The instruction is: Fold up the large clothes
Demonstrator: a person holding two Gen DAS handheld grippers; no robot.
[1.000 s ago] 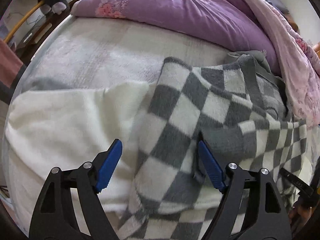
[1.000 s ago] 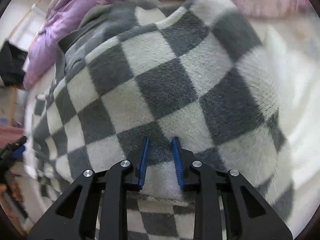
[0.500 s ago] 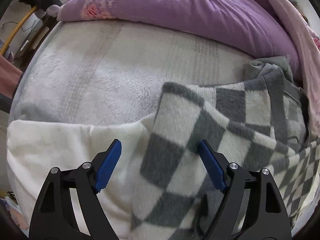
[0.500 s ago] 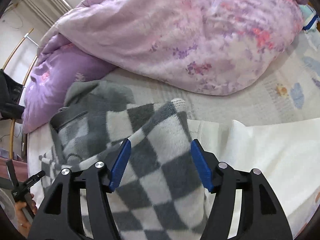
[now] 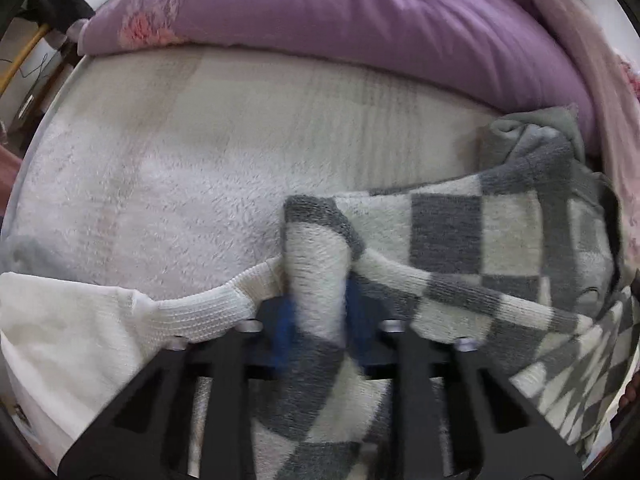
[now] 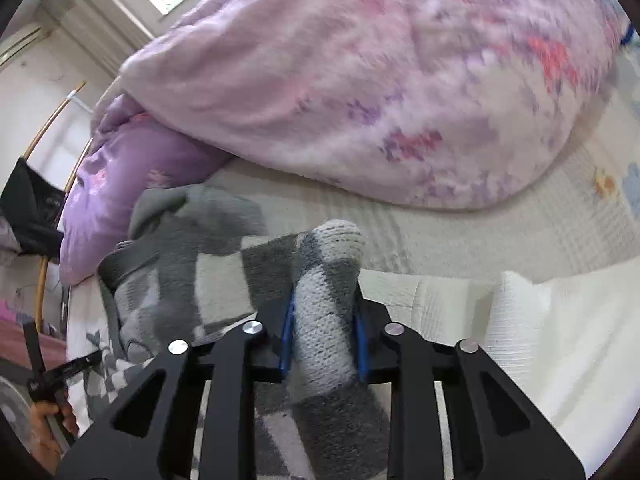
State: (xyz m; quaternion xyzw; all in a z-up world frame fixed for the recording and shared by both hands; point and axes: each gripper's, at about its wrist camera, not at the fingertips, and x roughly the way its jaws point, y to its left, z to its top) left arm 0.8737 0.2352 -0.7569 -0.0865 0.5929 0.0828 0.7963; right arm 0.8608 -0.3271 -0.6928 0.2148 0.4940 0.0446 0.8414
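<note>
Where quilt [image 6: 360, 92] looms, clamped sweater [image 6: 326, 312].

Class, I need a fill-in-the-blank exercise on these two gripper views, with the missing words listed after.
1. Both grippers are shut on the grey-and-white ______ knitted sweater.
2. The left gripper has ______ pads on its fingers.
3. Beside the sweater lies a ______ ribbed knit garment.
4. Behind it is a ______ floral quilt.

Missing words: checked; blue; white; purple

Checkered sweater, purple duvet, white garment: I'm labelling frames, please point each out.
checkered sweater [image 5: 448, 232]: left wrist view, a dark square.
purple duvet [image 5: 320, 12]: left wrist view, its broad top.
white garment [image 6: 560, 340]: right wrist view, its flat body.
</note>
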